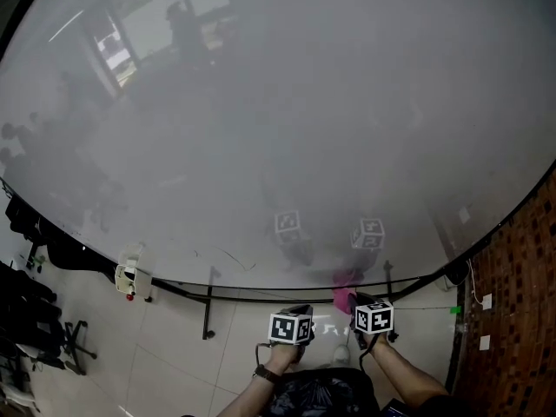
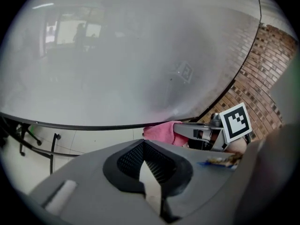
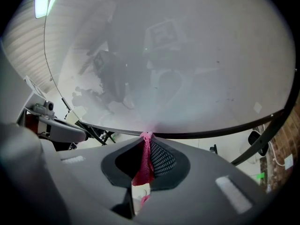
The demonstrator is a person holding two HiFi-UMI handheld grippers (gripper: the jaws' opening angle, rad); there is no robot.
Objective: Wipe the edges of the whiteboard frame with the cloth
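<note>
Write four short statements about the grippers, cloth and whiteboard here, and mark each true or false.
1. The right gripper is shut on the pink cloth. True.
2. The left gripper holds part of the cloth. False: its jaws are together with nothing between them.
3. The cloth is at the top edge of the whiteboard frame. False: it is at the lower edge.
4. A brick wall stands right of the whiteboard. True.

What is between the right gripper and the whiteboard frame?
The pink cloth, shut in the right gripper, reaches the frame; the right gripper view shows it.
</note>
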